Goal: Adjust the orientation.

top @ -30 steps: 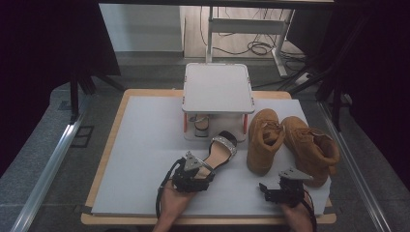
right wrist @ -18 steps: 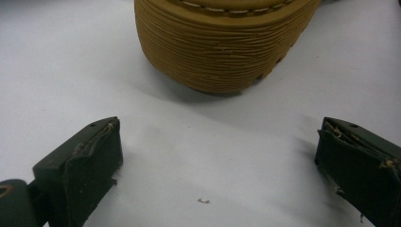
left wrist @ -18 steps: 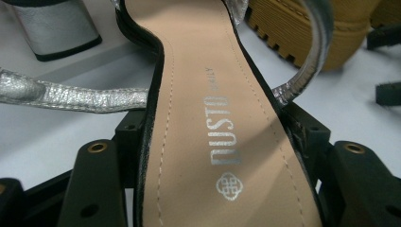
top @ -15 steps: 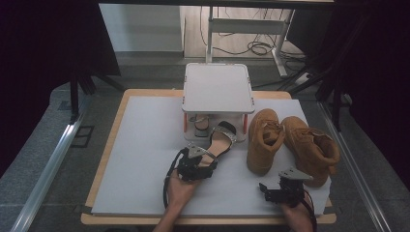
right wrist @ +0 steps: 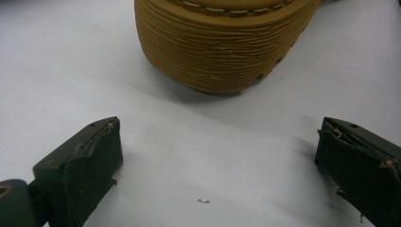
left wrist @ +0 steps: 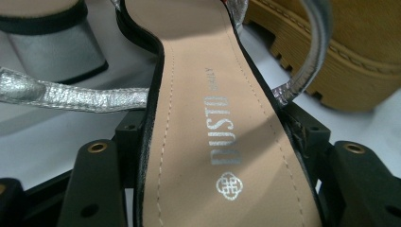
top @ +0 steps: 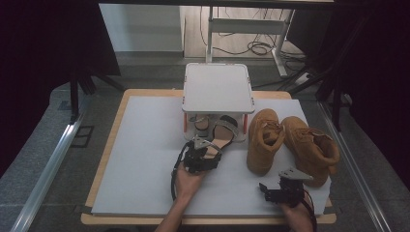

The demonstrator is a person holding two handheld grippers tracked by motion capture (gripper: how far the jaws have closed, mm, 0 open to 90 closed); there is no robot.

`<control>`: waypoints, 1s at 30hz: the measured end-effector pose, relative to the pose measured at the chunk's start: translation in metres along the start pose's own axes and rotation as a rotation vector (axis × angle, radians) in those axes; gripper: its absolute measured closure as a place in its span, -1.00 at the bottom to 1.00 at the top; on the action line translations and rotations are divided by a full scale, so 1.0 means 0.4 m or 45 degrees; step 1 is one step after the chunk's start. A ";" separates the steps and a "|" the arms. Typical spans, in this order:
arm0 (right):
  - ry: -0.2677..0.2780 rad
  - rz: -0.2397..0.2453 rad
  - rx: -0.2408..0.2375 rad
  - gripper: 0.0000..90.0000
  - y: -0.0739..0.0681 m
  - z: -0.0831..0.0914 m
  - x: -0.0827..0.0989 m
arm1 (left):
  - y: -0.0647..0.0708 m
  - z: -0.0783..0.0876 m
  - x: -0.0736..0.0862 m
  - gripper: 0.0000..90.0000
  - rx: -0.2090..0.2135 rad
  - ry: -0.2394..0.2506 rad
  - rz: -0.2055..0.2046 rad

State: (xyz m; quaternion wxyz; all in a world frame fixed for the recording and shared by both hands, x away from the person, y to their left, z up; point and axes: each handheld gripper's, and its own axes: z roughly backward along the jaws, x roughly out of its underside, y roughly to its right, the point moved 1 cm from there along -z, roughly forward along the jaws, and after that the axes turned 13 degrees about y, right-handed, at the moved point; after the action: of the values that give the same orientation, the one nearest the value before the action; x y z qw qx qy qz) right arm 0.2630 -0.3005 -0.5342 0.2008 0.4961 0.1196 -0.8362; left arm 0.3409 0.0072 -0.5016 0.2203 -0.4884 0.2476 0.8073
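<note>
Under the small white shelf [top: 218, 88], the left claw [top: 205, 153] clamped the silver sandal [top: 223, 133] by its heel end, toe-first beside its mate [left wrist: 45, 40], while the right claw [top: 279, 189] rested wide open near the tan boots [top: 290, 145].

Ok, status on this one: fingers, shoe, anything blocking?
Left gripper shut on sandal, toe under the white stand. Right gripper open, idle before boot. Second sandal already under the stand, close alongside.

Silver "DUSTO" lettering with a knot emblem, printed on sandal insole [left wrist: 213, 142]
</note>
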 end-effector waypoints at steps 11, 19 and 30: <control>0.001 0.000 -0.001 -0.96 0.000 0.000 0.000 | -0.003 -0.061 -0.026 -0.14 -0.053 0.026 0.029; 0.002 0.000 -0.001 -0.96 0.000 0.000 0.000 | 0.001 -0.110 -0.044 -0.14 -0.102 0.040 0.052; 0.004 0.000 -0.002 -0.95 0.000 0.001 0.001 | -0.008 -0.159 -0.057 -0.14 -0.183 0.038 0.088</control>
State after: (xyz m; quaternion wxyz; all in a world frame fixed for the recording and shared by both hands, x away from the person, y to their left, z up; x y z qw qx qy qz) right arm 0.2627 -0.3008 -0.5343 0.2009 0.4971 0.1205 -0.8355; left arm 0.3957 -0.0320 -0.5070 0.1531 -0.5062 0.2089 0.8226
